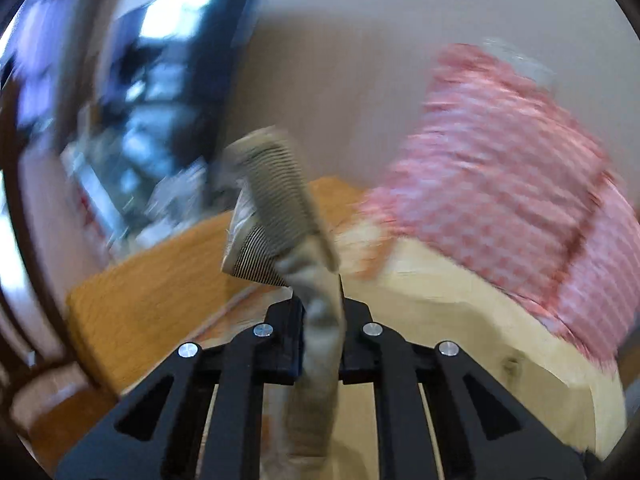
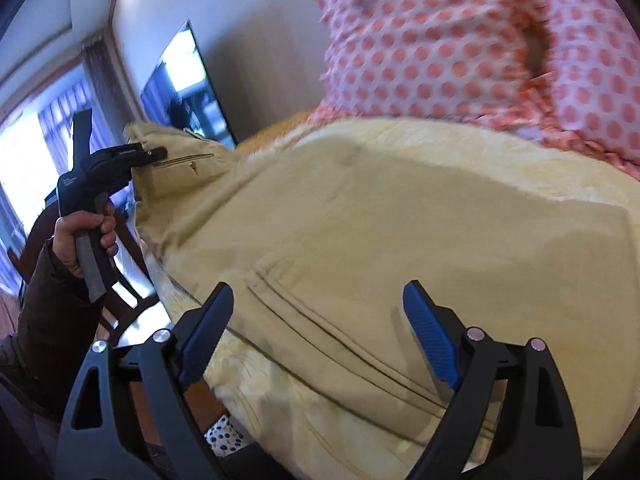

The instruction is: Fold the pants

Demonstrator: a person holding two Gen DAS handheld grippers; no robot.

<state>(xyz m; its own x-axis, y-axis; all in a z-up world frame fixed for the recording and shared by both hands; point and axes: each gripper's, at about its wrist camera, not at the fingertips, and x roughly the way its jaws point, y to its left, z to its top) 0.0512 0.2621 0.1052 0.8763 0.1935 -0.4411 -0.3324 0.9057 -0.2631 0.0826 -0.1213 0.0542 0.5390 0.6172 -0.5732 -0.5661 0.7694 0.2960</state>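
Pinching a bunched corner of the khaki pants (image 2: 360, 240), the left gripper (image 1: 320, 304) is seen in its own blurred wrist view with both jaws pressed together on a twisted strip of beige fabric that runs up between them; a ribbed inner band and a pale label are exposed just above the jaws. In the right wrist view that same gripper (image 2: 154, 155) is clamped on the raised end of the garment near a zippered pocket (image 2: 186, 159), and its handle is held by the person's left hand (image 2: 86, 240) in a dark sleeve. The rest of the pants is spread flat over a cream bedspread (image 2: 280, 408), with a stitched pocket seam lying just ahead of the right gripper (image 2: 320, 332). That gripper is spread wide, its blue-padded fingers (image 2: 432, 340) hovering above the cloth with nothing between them. A pink polka-dot pillow (image 2: 440, 40) is propped at the far side of the bed, touching the bedspread. A wall-mounted television (image 2: 188, 88) is visible beyond.
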